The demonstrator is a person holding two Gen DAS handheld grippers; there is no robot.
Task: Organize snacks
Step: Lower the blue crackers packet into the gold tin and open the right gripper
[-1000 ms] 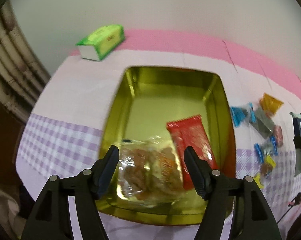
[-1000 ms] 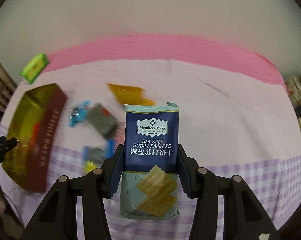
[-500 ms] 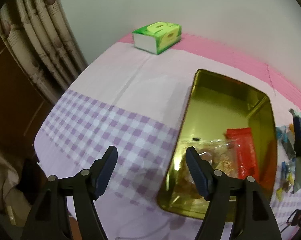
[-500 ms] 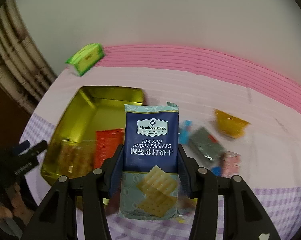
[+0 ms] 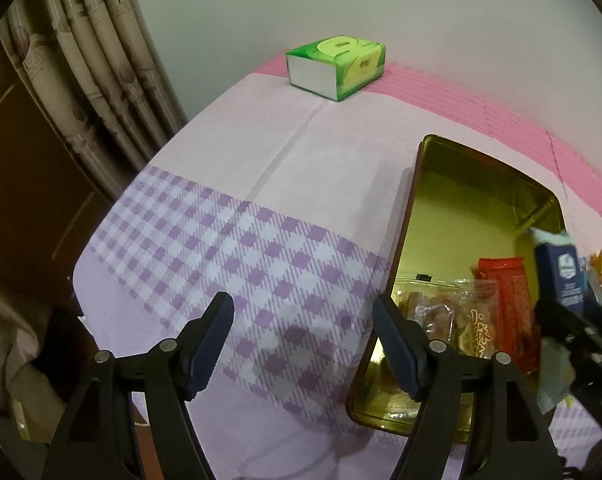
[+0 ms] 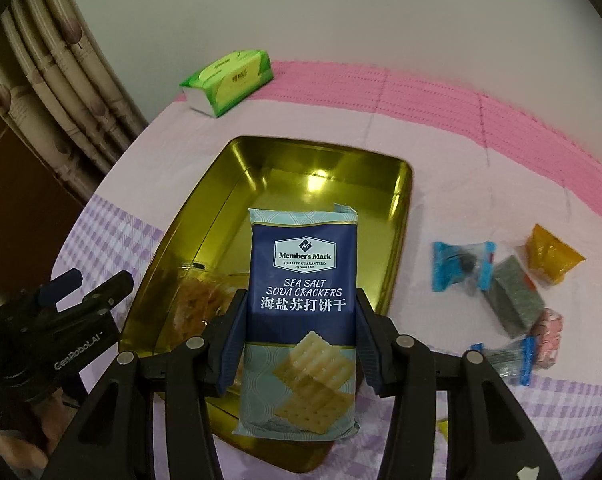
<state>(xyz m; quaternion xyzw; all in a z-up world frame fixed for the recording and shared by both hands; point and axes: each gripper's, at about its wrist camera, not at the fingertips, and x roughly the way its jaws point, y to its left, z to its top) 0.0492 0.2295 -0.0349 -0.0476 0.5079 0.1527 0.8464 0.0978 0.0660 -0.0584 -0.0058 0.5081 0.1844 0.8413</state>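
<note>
A gold tin tray [image 6: 309, 160] [image 5: 453, 184] sits on the tablecloth. In it lie a clear bag of brown snacks [image 5: 441, 312] [image 6: 197, 296] and a red packet [image 5: 509, 300]. My right gripper [image 6: 301, 340] is shut on a blue pack of sea salt soda crackers [image 6: 303, 280] [image 5: 563, 276], held upright over the tray. My left gripper [image 5: 303, 340] is open and empty, above the checked cloth left of the tray. It also shows at the left edge of the right wrist view as the left gripper [image 6: 81, 292].
A green tissue box [image 5: 337, 66] [image 6: 229, 76] stands at the far edge by the wall. Several small wrapped snacks lie right of the tray: a blue one [image 6: 461, 266], a grey one [image 6: 513, 300], an orange one [image 6: 551, 258]. Curtains [image 5: 93, 80] hang at left.
My left gripper let go of the clear snack bag, which stays in the tray, and drew off to the left. My right gripper carried the cracker pack leftward from the loose snacks to over the tray.
</note>
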